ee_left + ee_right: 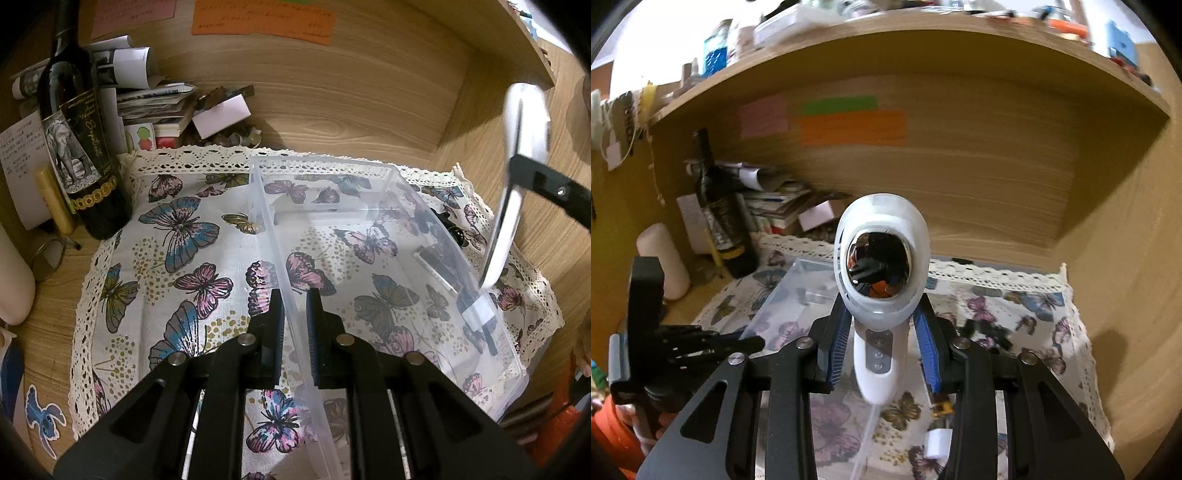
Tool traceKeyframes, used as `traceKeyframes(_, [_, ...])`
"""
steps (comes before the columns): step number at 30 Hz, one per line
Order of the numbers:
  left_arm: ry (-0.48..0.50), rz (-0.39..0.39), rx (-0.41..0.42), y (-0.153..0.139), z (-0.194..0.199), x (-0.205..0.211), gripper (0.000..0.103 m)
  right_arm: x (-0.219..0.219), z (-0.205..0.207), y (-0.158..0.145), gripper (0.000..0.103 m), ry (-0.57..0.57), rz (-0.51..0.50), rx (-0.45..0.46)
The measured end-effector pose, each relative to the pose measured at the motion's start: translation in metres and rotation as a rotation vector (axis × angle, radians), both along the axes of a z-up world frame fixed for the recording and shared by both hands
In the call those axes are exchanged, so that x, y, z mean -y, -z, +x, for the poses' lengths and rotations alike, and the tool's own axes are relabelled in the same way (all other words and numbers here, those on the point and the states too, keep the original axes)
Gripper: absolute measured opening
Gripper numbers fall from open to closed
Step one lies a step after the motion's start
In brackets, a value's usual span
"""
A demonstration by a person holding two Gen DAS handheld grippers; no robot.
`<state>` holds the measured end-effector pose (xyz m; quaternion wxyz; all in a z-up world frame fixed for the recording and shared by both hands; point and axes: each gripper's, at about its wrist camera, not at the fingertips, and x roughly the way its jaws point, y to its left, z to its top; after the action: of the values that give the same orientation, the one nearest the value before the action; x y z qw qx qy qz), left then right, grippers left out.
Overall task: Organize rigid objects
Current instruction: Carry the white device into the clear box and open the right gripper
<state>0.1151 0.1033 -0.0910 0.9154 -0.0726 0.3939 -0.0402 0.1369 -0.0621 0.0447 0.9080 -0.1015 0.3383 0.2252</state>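
Two grippers engaged | left gripper (295,314) fingers pinch the clear bin (388,258) wall: light, flexible | right gripper (882,332) fingers clamp the white handheld device (881,266) below its head: rigid, smooth, slippery; hold the handle.

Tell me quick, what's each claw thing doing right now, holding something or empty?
Left gripper: jaws closed on the side wall of the clear plastic bin.
Right gripper: jaws closed on the white handheld device, held up above the butterfly cloth.

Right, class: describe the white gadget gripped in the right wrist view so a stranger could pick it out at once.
Start at the wooden desk alcove with the butterfly cloth. Above the cloth, beside the clear plastic bin, the right hand-held gripper is shut on the white handheld device. Nothing nearby shares its egg-shaped white head with a round mirrored face, button handle and trailing white cord.
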Motion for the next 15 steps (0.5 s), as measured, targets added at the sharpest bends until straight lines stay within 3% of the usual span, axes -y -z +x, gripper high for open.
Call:
traceKeyframes(7, [0.001,-0.002,0.002,0.001,-0.001,-0.001,0.012,-0.017,0.011,0.021,0.032,-0.055,-0.037,-0.084])
traceKeyframes(15, [-0.002,-0.01,0.002,-0.001,-0.002,-0.001,0.012,-0.036,0.027,0.065,0.032,-0.081,-0.156,-0.212])
